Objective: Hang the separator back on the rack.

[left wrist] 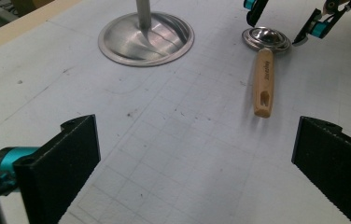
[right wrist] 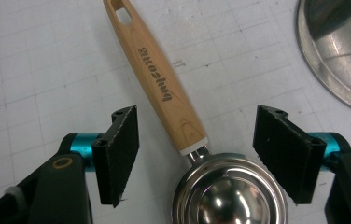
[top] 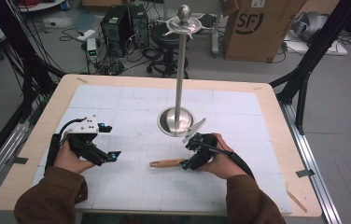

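I straddle the scoop [right wrist: 183, 121] near the stand [top: 177, 120] with my right gripper [right wrist: 194, 149], jaws apart, unclenched; left gripper [left wrist: 197, 154] idles released.

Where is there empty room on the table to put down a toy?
The far mat, left of the stand's pole, is bare, and so is the near strip between both hands. It's crowded around the stand base, the spoon and the right gripper.

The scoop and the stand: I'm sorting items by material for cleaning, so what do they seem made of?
Scoop: handle looks like light, unvarnished wood, with visible grain and a burnt-in logo; bowl appears polished steel, mirror reflections. Stand: likely brushed stainless steel, with a soft streaky sheen on its base.
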A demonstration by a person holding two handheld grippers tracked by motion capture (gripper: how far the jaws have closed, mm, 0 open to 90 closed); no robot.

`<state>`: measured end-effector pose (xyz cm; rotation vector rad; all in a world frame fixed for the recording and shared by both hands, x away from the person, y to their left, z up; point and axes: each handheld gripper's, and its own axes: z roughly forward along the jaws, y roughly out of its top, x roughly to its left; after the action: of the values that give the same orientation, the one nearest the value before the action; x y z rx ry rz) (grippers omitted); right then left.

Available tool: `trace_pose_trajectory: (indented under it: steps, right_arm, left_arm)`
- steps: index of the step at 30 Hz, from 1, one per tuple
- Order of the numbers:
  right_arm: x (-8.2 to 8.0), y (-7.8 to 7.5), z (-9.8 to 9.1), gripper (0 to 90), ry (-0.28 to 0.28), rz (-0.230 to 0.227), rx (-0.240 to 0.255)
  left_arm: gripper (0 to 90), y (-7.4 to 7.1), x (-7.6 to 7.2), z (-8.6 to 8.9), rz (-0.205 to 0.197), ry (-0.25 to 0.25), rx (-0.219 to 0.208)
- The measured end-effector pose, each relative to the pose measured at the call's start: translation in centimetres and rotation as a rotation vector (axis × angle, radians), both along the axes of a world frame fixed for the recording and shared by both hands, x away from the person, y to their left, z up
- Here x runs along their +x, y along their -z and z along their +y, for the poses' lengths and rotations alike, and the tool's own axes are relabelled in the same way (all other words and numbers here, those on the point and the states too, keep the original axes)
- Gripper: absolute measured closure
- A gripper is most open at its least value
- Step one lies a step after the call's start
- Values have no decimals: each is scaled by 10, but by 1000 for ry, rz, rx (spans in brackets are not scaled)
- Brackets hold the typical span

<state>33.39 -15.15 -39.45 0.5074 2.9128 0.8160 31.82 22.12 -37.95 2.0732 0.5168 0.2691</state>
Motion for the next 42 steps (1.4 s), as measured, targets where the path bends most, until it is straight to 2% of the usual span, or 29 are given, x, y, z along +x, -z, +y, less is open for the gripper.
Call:
trace_pose_trajectory:
  steps: [13,29,42]
  right_arm:
    - [-2,12,10,395,-22,0,-80]
    - [0,23,18,480,-34,3,-147]
    - [1,22,19,590,-46,29,-147]
  left_arm:
    - [16,1,0,-1,5,2,7]
    - [16,1,0,-2,3,6,3]
    - [16,1,0,-3,7,14,1]
